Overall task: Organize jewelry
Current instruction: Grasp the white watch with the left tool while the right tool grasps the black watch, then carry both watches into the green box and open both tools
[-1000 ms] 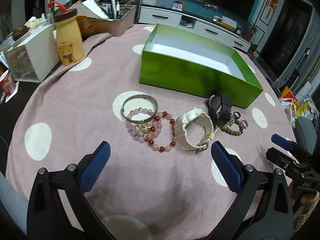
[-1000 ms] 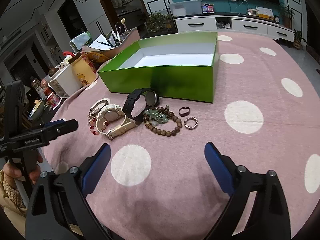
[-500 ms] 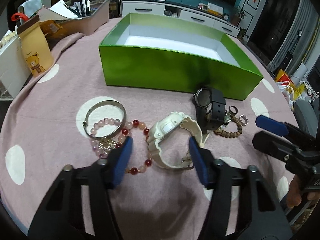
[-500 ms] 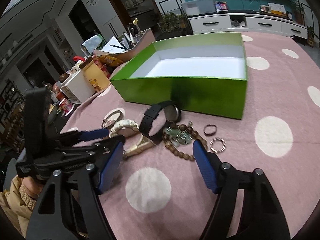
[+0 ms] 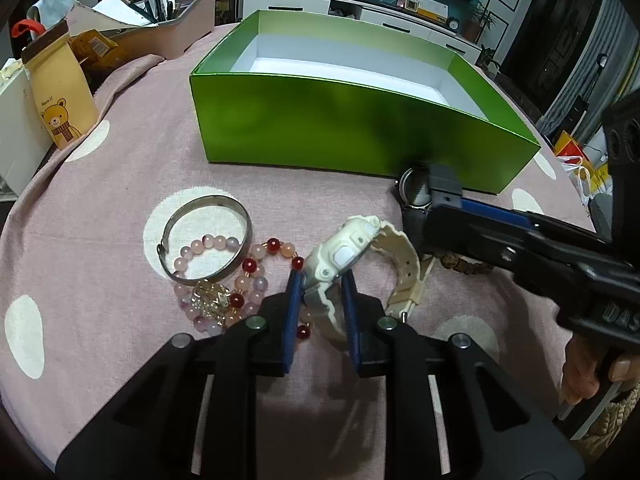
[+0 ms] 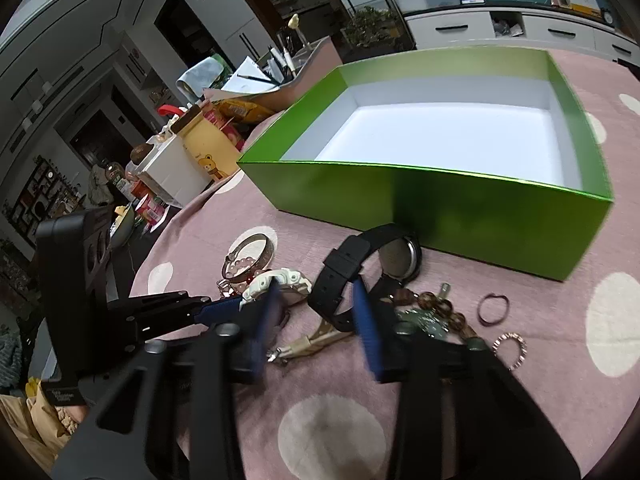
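My left gripper (image 5: 319, 280) is shut on the cream watch (image 5: 352, 248), its blue pads pinching the strap beside the case on the pink cloth. My right gripper (image 6: 316, 300) is open around the black watch (image 6: 348, 268), with the strap between its pads. A silver bangle (image 5: 208, 236), pink and red bead bracelets (image 5: 244, 280), a wooden bead bracelet (image 6: 436, 308) and two small rings (image 6: 494, 310) lie around them. The open green box (image 5: 352, 128) stands just behind and is empty.
A yellow bear-print bag (image 5: 56, 96), a white container (image 5: 16, 136) and a tray of pens (image 5: 168, 28) stand at the far left. The round table's edge runs along the near left. The right gripper's body (image 5: 540, 252) crosses the left wrist view.
Both grippers moved forward and down onto the jewelry. The left one closed from wide open onto the cream watch. The right one narrowed around the black watch.
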`<state>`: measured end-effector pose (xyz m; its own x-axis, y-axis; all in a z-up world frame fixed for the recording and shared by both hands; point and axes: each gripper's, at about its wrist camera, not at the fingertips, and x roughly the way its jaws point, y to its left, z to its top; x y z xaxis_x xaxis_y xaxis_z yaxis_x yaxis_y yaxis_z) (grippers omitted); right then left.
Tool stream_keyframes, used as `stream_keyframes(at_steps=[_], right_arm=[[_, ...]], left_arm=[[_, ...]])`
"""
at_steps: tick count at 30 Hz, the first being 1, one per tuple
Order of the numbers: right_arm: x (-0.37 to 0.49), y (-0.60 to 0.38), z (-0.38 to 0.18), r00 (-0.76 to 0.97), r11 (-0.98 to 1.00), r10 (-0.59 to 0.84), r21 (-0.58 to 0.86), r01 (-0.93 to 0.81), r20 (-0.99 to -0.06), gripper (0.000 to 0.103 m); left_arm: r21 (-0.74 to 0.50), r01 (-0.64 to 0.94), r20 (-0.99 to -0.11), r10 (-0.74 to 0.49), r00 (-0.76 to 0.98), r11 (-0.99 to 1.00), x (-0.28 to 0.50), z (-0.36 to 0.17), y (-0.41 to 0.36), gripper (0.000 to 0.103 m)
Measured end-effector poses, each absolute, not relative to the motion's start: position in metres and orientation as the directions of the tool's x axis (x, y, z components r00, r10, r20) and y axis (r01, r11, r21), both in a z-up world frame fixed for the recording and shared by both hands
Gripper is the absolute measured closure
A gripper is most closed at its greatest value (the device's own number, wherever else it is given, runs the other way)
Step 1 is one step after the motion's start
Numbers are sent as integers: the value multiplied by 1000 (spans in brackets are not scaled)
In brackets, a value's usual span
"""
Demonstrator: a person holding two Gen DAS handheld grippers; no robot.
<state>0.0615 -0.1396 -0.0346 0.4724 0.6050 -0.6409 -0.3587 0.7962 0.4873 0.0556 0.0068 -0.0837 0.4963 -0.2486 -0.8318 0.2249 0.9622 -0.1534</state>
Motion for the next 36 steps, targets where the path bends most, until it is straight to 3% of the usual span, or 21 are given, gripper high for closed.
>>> stream_keyframes(at_steps=[2, 4, 12, 16, 28, 36], right_arm=[[63, -138, -35, 469, 792, 610, 489, -366, -638, 90], [64, -137, -35, 462, 780, 626, 499, -377, -629, 93], [54, -167, 7, 515, 680, 724, 603, -417, -460, 94], [51, -186, 31, 567, 688, 708, 592, -421, -421, 94], [86, -204, 52, 684, 822, 555, 436, -365, -473, 94], [130, -198, 24, 663, 868, 492, 379, -321, -565, 94]], left_arm=[[-155, 223, -831, -249, 497, 962, 56, -84, 7, 83], [-160, 220, -831, -251, 496, 962, 56, -83, 7, 84], [-188, 206, -808, -270, 524, 960, 48, -68, 16, 84], [-190, 201, -781, -272, 562, 961, 42, -49, 24, 84], [-153, 182, -706, -237, 668, 971, 108, 17, 24, 84], [-127, 173, -755, -208, 622, 977, 170, 5, 5, 84]])
